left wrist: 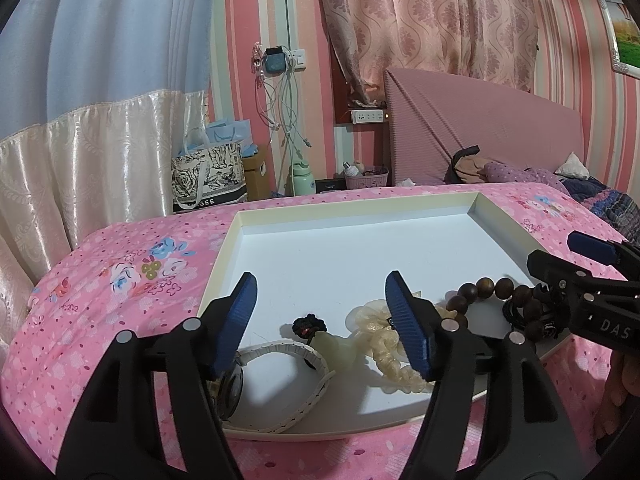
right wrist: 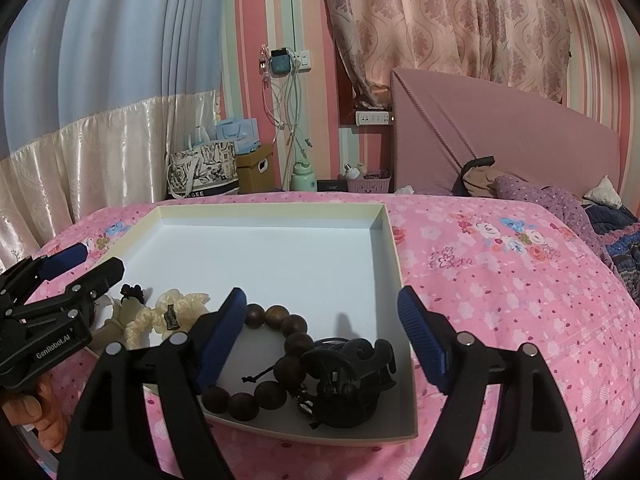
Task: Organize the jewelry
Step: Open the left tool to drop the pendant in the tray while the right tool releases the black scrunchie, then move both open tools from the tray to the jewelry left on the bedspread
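Under my left tongs (left wrist: pixel 320 320), wide open: white watch (left wrist: pixel 280 384), cream scrunchie (left wrist: pixel 380 340). Under right tongs (right wrist: pixel 320 336), open too, holding nothing: wooden bead bracelet (right wrist: pixel 276 356), black hair claw (right wrist: pixel 348 380). All sit bunched at near edge of white tray (right wrist: pixel 384 240). Far part bare. Next, I think: grab one piece, move it back.

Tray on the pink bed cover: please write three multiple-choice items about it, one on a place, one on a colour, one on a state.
1. Where in the tray do the items lie?
A. near edge
B. far edge
C. middle
2. What colour is the bead bracelet?
A. white
B. dark brown
C. red
3. How is the right claw?
A. shut on the hair clip
B. shut, empty
C. open

Answers: 1 A, the far part is bare; 2 B, its round beads are dark brown; 3 C, its blue pads stand wide apart over the black hair clip.
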`<action>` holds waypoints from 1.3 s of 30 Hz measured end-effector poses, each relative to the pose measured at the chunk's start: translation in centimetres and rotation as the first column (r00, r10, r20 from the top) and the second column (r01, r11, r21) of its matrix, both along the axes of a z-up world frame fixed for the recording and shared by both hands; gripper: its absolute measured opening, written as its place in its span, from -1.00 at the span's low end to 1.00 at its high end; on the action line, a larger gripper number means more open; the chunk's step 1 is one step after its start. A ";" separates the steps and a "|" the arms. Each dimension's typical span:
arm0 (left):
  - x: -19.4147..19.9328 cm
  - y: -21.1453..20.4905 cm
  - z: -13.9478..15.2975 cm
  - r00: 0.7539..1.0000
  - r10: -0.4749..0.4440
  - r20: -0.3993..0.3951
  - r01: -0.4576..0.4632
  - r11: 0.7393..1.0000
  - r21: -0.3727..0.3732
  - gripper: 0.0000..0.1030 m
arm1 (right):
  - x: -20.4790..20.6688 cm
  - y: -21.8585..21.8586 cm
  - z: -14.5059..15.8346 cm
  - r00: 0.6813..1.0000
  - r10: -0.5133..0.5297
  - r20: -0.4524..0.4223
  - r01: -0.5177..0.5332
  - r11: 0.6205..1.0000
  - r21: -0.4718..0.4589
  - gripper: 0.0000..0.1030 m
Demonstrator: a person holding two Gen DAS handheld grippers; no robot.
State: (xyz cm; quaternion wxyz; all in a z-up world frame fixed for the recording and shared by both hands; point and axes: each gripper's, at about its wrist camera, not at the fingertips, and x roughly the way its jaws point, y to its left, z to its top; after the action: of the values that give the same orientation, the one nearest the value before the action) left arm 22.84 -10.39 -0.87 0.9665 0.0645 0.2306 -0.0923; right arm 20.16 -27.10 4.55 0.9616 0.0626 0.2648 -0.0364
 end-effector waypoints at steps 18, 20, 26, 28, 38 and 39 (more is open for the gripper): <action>0.1 0.0 0.0 1.000 0.002 0.003 -0.002 1.000 -0.001 0.39 | -0.2 0.3 0.6 1.000 -0.006 0.015 0.006 1.000 -0.005 0.68; 0.1 0.1 0.2 1.000 0.005 0.006 -0.005 1.000 -0.002 0.45 | -0.2 0.2 0.7 1.000 -0.007 0.017 0.007 1.000 -0.007 0.69; 0.0 0.2 0.4 1.000 0.013 0.013 -0.013 1.000 -0.005 0.60 | -0.3 0.3 0.7 1.000 -0.007 0.018 0.007 1.000 -0.005 0.71; 0.0 0.2 0.4 1.000 0.014 0.014 -0.014 1.000 -0.004 0.63 | -0.3 0.3 0.7 1.000 -0.007 0.017 0.007 1.000 -0.005 0.71; 0.2 1.2 0.8 1.000 0.029 -0.009 -0.030 0.999 -0.041 0.69 | -0.6 0.0 0.8 1.000 0.002 0.012 -0.003 0.999 0.039 0.76; 0.1 1.5 1.0 0.999 0.032 -0.019 -0.033 0.998 -0.051 0.69 | -0.6 -0.1 0.9 1.000 0.005 0.008 -0.006 0.999 0.053 0.76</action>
State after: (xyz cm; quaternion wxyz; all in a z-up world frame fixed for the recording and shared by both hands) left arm 22.98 -8.88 0.12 0.9671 0.0352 0.2381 -0.0830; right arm 19.55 -27.24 5.41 0.9607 0.0875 0.2621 -0.0265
